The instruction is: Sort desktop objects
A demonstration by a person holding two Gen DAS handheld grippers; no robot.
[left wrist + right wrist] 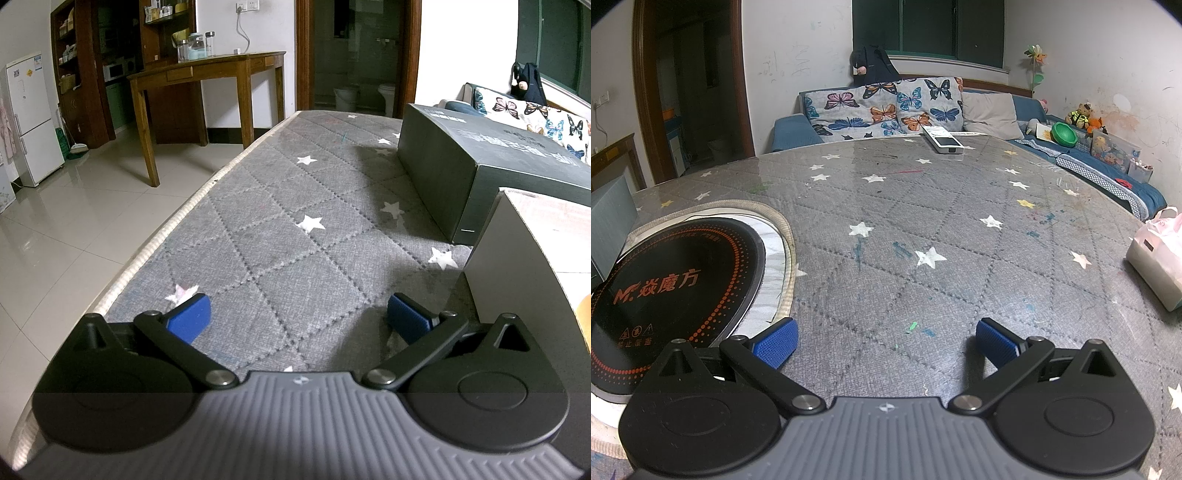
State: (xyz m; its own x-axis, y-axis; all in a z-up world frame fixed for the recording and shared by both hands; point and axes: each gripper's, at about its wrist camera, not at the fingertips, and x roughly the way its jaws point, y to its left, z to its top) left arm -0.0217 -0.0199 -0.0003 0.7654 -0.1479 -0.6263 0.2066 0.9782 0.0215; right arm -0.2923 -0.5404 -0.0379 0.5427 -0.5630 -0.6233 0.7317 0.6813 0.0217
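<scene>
Holding both tools spread and empty over the counter, left tool and right tool, you likely reach next for the remote at upper centre.

My left wrist camera sits low over the grey star-patterned tablecloth, facing its edge and the kitchen beyond. My right looks across the same cloth toward the butterfly-covered sofa, also close.
</scene>
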